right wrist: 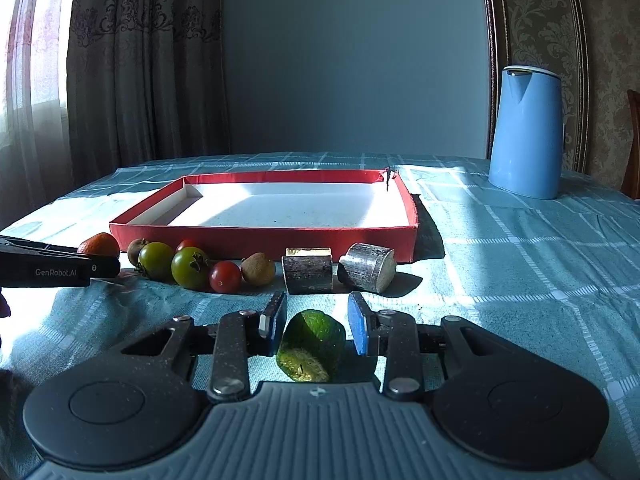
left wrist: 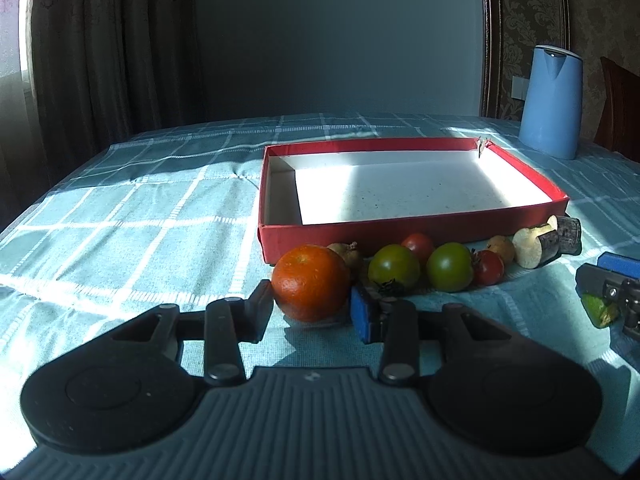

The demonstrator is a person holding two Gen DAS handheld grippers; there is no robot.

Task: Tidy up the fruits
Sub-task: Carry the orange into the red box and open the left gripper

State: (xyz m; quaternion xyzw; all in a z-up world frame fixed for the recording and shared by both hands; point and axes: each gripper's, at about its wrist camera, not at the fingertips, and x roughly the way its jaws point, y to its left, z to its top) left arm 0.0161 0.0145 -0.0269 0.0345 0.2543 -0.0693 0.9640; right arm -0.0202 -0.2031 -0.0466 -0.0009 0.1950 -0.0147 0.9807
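On the checked tablecloth (right wrist: 520, 264), before the tray:

Left gripper (left wrist: 312, 300): jaws apart, level and low over the cloth, flanking the orange; whether the pads touch it cannot be told.
Right gripper (right wrist: 316, 320): jaws apart, level, one either side of the green piece, gaps visible on both sides.
Orange (left wrist: 310, 282): one, at the left end of the row, near the tray's front left corner.
Cut green fruit piece (right wrist: 312, 346): one, lying on the cloth in front of the row.
Green tomatoes (right wrist: 190, 268): two.
Red cherry tomatoes (right wrist: 225, 277): two.
Small brown fruits (right wrist: 259, 269): two.
Cut cylindrical chunks (right wrist: 308, 274): two, at the right end.
Red tray (right wrist: 264, 234): one, white inside, holding nothing.
Blue jug (right wrist: 526, 132): one, far right, well apart.
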